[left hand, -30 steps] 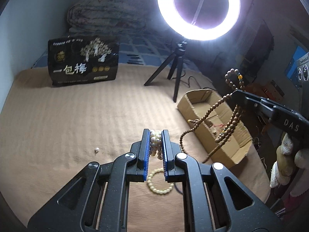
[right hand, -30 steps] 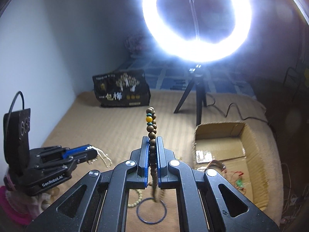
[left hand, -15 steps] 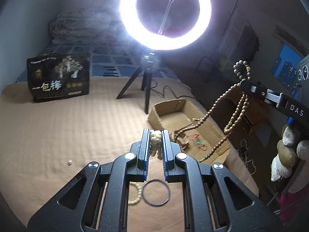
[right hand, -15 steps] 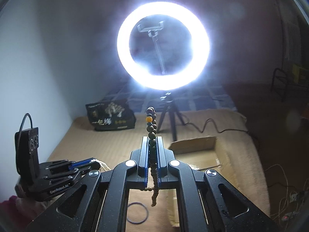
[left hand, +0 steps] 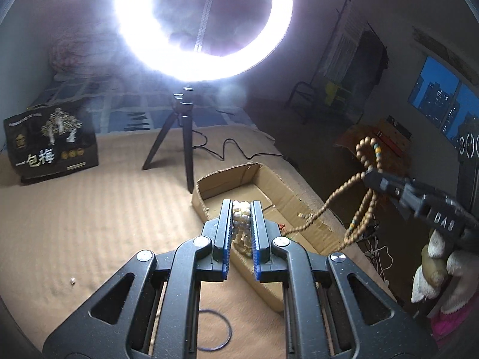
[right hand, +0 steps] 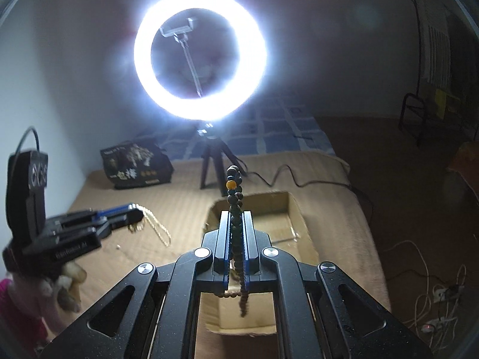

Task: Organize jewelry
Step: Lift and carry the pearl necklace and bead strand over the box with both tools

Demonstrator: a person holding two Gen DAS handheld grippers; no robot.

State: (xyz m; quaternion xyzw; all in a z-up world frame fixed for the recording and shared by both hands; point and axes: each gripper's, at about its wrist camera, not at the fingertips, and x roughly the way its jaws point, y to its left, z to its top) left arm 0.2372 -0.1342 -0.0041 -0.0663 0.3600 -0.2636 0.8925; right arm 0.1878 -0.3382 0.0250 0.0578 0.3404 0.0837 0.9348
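My left gripper (left hand: 242, 206) is shut on a cream pearl-bead strand (left hand: 241, 224), held above the near left wall of the open cardboard box (left hand: 287, 197). In the right wrist view it (right hand: 131, 214) shows at the left with the strand (right hand: 158, 227) dangling. My right gripper (right hand: 236, 217) is shut on a long brown wooden bead necklace (right hand: 234, 185), raised over the box (right hand: 299, 218). In the left wrist view this gripper (left hand: 369, 176) sits at the right, and the necklace (left hand: 362, 218) hangs in loops over the box's right edge.
A thin dark ring bangle (left hand: 215, 333) and a small loose bead (left hand: 71, 281) lie on the tan bedcover (left hand: 89, 224). A lit ring light on a tripod (left hand: 182, 137) stands behind the box. A black printed bag (left hand: 51, 146) stands at the back left. Cables lie on the floor to the right (right hand: 419, 284).
Both grippers have risen and swung right toward the box, carrying their strands. The pearl strand is lifted off the cover. The bangle stays on the cover, now lower in view.
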